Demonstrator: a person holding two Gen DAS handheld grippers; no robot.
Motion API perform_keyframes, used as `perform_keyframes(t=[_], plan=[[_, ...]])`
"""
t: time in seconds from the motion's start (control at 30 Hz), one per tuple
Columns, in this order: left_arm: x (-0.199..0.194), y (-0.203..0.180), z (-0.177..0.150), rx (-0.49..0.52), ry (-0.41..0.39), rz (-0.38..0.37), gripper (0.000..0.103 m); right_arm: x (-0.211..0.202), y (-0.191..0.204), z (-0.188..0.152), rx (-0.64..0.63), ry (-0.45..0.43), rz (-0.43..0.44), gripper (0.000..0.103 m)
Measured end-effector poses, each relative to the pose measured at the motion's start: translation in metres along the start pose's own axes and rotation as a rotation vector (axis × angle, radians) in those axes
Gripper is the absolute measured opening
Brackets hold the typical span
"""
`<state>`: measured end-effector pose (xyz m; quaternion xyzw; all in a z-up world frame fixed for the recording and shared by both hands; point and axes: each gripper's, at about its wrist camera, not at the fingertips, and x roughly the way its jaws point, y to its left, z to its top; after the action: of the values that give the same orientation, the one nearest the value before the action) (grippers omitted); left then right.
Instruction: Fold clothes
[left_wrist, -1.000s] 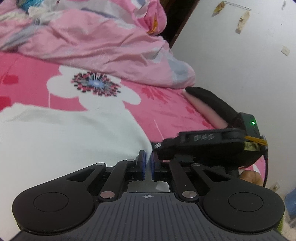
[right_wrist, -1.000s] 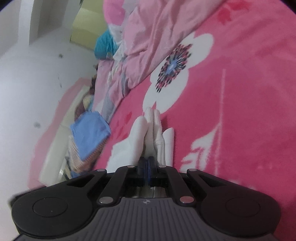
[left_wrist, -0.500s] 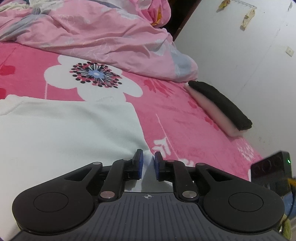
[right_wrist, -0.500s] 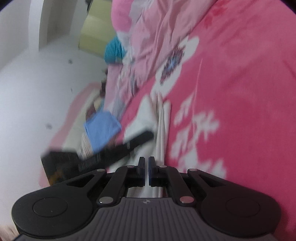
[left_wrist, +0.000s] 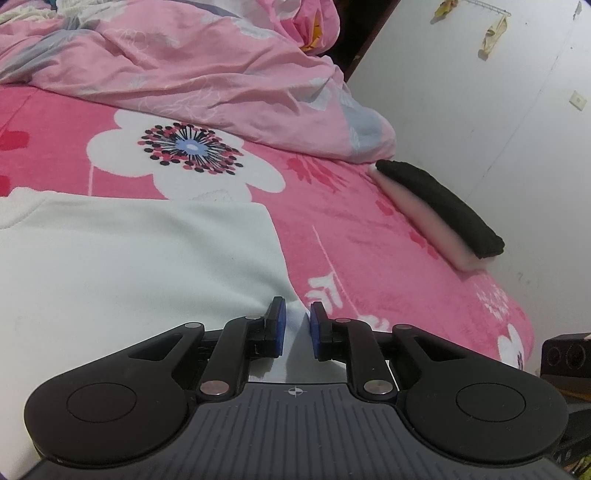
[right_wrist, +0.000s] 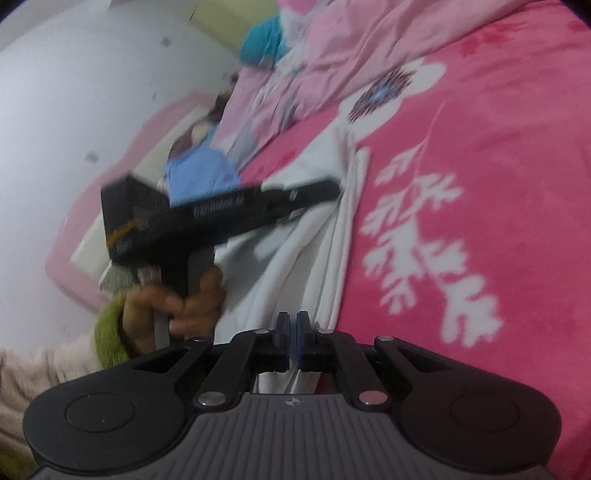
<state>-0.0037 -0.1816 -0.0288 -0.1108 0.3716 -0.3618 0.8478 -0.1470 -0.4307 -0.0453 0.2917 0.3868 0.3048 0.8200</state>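
Note:
A pale white garment (left_wrist: 129, 266) lies flat on the pink flowered bed cover (left_wrist: 369, 236). My left gripper (left_wrist: 294, 321) sits at the garment's near right corner with its blue pads a little apart and nothing between them. In the right wrist view the garment (right_wrist: 303, 236) shows folded layers along its right edge. My right gripper (right_wrist: 293, 330) is nearly shut, with a thin gap between the pads, at the near end of those layers. The left gripper also shows in the right wrist view (right_wrist: 332, 190), held by a hand, its tip over the garment.
A crumpled pink duvet (left_wrist: 192, 70) lies across the back of the bed. A black folded cloth (left_wrist: 443, 206) rests on a pale pink slab by the white wall (left_wrist: 498, 110). A blue folded item (right_wrist: 199, 177) lies at the bed's far left edge.
My left gripper has opened and let go of the garment corner, which now lies flat. My right gripper has pulled back towards the garment's near end, and its pads have parted slightly.

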Motion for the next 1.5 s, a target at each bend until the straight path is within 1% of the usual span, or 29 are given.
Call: perform_keyframes(t=[0.07,0.2,0.23,0.33,0.47,0.53,0.6,0.67,0.73,0.87,0.9,1.0,1.07,1.17,1.2,1.23,1.3,1.33,1.37,1.4,1.47,1.5], plan=[[0.000,0.000,0.000,0.000,-0.001,-0.001,0.015,-0.002,0.003,0.004,-0.032,0.003,0.011,0.003],[0.000,0.001,0.000,-0.002,-0.005,-0.005,0.015,-0.006,0.007,0.006,-0.082,-0.023,0.069,0.003],[0.000,0.001,-0.001,-0.001,-0.004,-0.004,0.015,-0.004,0.008,0.005,-0.093,-0.017,0.085,0.003],[-0.001,0.001,-0.001,0.005,-0.004,-0.002,0.015,0.005,0.013,0.001,-0.154,0.050,0.092,0.003],[-0.001,0.001,-0.002,0.005,-0.005,-0.001,0.015,-0.002,0.013,-0.001,-0.203,0.094,0.131,0.003],[-0.001,0.000,-0.002,0.008,-0.004,0.001,0.015,-0.005,0.015,-0.001,-0.236,0.111,0.137,0.003],[-0.001,-0.001,-0.001,0.012,-0.003,0.003,0.015,-0.005,0.016,-0.004,-0.281,0.147,0.139,0.003],[-0.001,-0.002,-0.001,0.014,-0.003,0.005,0.015,-0.008,0.013,-0.004,-0.284,0.164,0.133,0.003],[0.000,-0.002,-0.001,0.014,-0.004,0.005,0.015,-0.019,0.010,-0.005,-0.276,0.156,0.126,0.003],[0.001,-0.002,-0.002,0.019,-0.005,0.003,0.015,-0.043,0.015,-0.012,-0.277,0.082,0.109,0.004],[0.001,-0.002,-0.002,0.021,-0.006,0.005,0.015,-0.045,0.018,-0.011,-0.273,0.060,0.121,0.004],[0.002,-0.004,-0.002,0.033,-0.008,0.010,0.016,-0.041,0.030,-0.005,-0.268,0.015,0.161,0.004],[0.002,-0.003,-0.002,0.031,-0.008,0.007,0.016,-0.029,0.038,-0.003,-0.292,0.022,0.188,0.004],[0.001,-0.002,-0.001,0.022,-0.007,-0.001,0.016,-0.006,0.028,-0.004,-0.258,0.079,0.167,0.003],[0.001,-0.001,-0.001,0.019,-0.008,-0.004,0.016,0.000,0.016,-0.005,-0.209,0.097,0.163,0.001],[0.000,-0.001,0.000,0.016,-0.010,-0.011,0.016,0.002,0.001,-0.006,-0.140,0.100,0.186,0.000],[-0.006,-0.001,0.001,0.012,-0.021,-0.024,0.019,0.003,-0.016,-0.008,-0.047,0.086,0.237,0.000],[-0.010,-0.002,0.002,0.011,-0.031,-0.029,0.020,0.003,-0.022,-0.009,-0.010,0.079,0.257,0.000],[-0.016,-0.005,0.002,0.021,-0.050,-0.033,0.022,0.002,-0.021,-0.011,-0.015,0.072,0.253,0.000],[-0.024,-0.009,0.002,0.042,-0.073,-0.037,0.022,0.001,-0.020,-0.011,-0.015,0.071,0.246,0.000],[-0.039,-0.020,-0.003,0.119,-0.097,-0.040,0.023,0.000,-0.019,-0.012,-0.008,0.071,0.233,0.000],[-0.045,-0.028,-0.008,0.178,-0.095,-0.024,0.023,0.000,-0.018,-0.012,-0.001,0.072,0.228,0.000]])
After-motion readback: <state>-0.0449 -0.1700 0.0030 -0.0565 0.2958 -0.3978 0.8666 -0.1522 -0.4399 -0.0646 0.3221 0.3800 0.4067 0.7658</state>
